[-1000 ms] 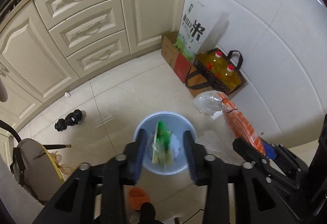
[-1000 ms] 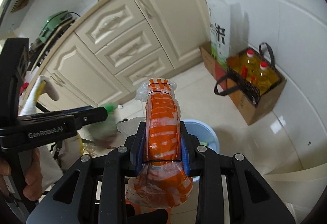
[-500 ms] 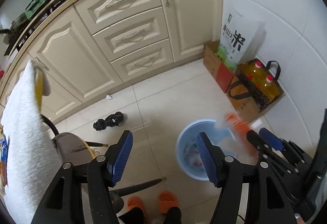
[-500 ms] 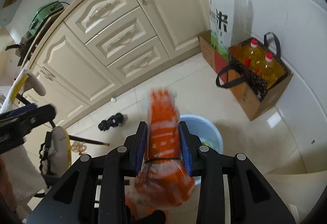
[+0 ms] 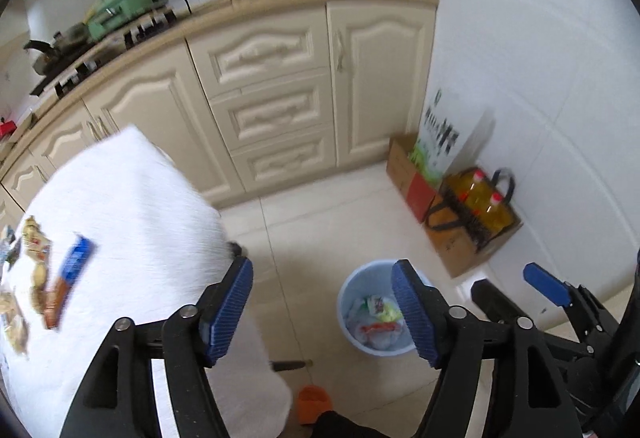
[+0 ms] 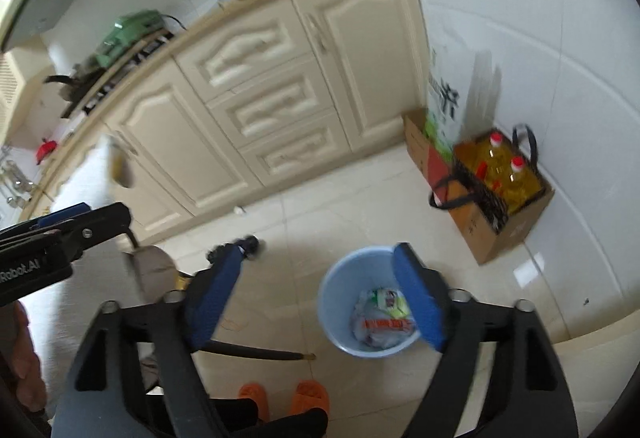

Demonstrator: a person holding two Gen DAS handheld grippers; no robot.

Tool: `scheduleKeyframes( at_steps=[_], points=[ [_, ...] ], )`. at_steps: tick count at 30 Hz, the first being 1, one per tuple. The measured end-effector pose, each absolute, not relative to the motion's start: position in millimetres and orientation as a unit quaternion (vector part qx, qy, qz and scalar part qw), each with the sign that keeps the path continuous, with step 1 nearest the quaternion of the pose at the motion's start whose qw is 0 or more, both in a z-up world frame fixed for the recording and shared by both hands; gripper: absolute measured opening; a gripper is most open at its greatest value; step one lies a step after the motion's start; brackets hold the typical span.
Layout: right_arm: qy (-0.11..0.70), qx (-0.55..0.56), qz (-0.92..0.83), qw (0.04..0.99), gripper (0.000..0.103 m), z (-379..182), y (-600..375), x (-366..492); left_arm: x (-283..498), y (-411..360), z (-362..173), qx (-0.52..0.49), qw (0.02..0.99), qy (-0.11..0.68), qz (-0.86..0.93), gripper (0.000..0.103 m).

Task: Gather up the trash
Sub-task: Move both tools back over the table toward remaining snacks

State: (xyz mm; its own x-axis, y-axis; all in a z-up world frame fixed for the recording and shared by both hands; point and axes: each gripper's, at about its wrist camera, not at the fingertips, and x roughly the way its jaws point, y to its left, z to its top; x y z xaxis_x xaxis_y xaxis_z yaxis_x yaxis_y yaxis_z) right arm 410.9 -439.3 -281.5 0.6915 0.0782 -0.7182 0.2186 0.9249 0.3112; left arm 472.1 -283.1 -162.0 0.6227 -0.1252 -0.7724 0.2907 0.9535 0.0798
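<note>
At the left edge of the left wrist view, several snack wrappers [image 5: 36, 270] lay on the white cloth of the desk [image 5: 132, 206]; a blue and orange one [image 5: 66, 278] lay just beside the rest. These appeared light, thin and crinkly, probably slippery; judged best pinched flat across the middle, not at a loose corner. Lower centre, the left claw [image 5: 322, 312] stood with its jaws wide apart, holding nothing. Right of centre, the blue bin [image 5: 348, 318] sat on the floor with crumpled wrappers inside. In the right wrist view, the right claw [image 6: 320, 302] was likewise spread apart and empty, above the bin [image 6: 334, 302]. At far right, a cardboard box [image 6: 496, 206] of oil bottles stood against the wall.
</note>
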Motion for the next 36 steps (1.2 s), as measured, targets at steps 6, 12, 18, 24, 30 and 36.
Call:
scheduleKeyframes(
  at_steps=[6, 12, 18, 24, 30, 36],
  points=[
    [0.351, 0.157, 0.006, 0.923, 0.093, -214.6, -382.7, 401.3, 416.1, -188.0, -105.2, 0.066, 0.927, 0.353, -0.108, 0.076],
    [0.332, 0.119, 0.062, 0.934, 0.098, -175.3, -307.1, 410.4, 364.7, -76.9, -81.3, 0.050, 0.948, 0.313, -0.034, 0.081],
    [0.343, 0.067, 0.121, 0.929, 0.100, -171.3, -215.4, 441.0, 351.1, 33.1, -93.0, -0.008, 0.943, 0.326, 0.067, 0.085],
    [0.373, 0.026, 0.169, 0.912, 0.100, -191.2, -136.7, 473.4, 375.2, 121.2, -131.5, -0.055, 0.911, 0.379, 0.154, 0.084],
    [0.393, -0.015, 0.212, 0.895, 0.100, -213.8, -74.7, 502.6, 411.4, 163.9, -166.7, -0.099, 0.885, 0.428, 0.153, 0.082],
    [0.410, -0.051, 0.219, 0.884, 0.100, -234.2, -39.6, 530.2, 452.3, 173.6, -181.8, -0.108, 0.880, 0.447, 0.120, 0.061]
  ],
)
